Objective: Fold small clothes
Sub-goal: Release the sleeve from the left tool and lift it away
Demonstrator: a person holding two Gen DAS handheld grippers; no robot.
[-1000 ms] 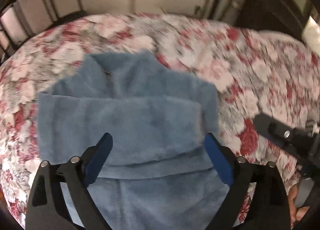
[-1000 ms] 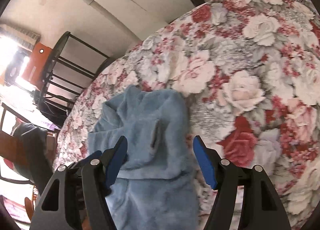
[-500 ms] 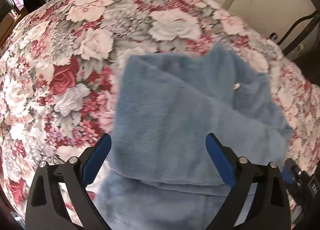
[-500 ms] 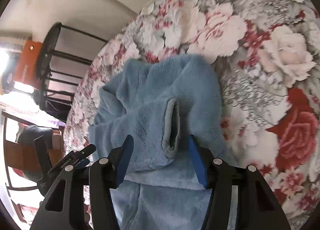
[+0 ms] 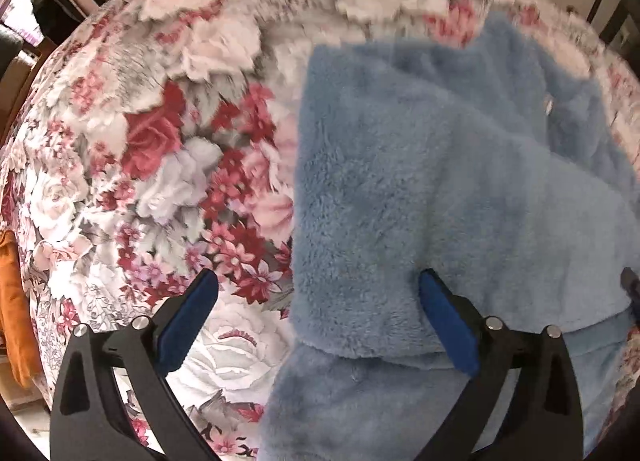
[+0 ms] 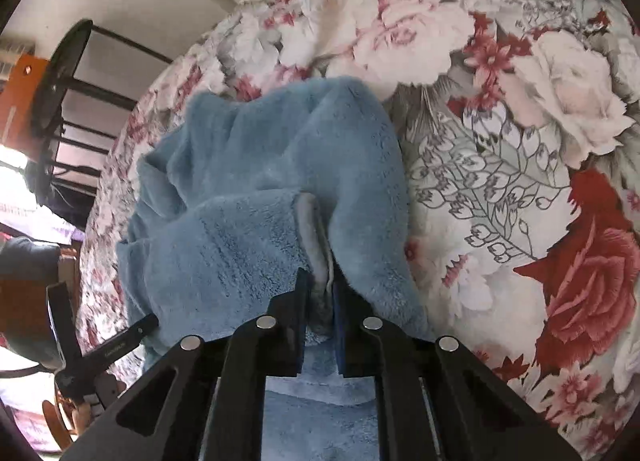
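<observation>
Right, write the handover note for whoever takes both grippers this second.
Right gripper: jaws have just been closing and now pinch the sleeve cuff of the blue fleece garment.
Left gripper: open, holding nothing; its jaws straddle the garment's left edge, one finger over the fleece, the other over the floral bedspread.
Garment lies on the bedspread, upper part already folded down over the lower part.
Done: first folds.
Left: probably grip the left edge, then finish the fold with both grippers and flatten it.
</observation>
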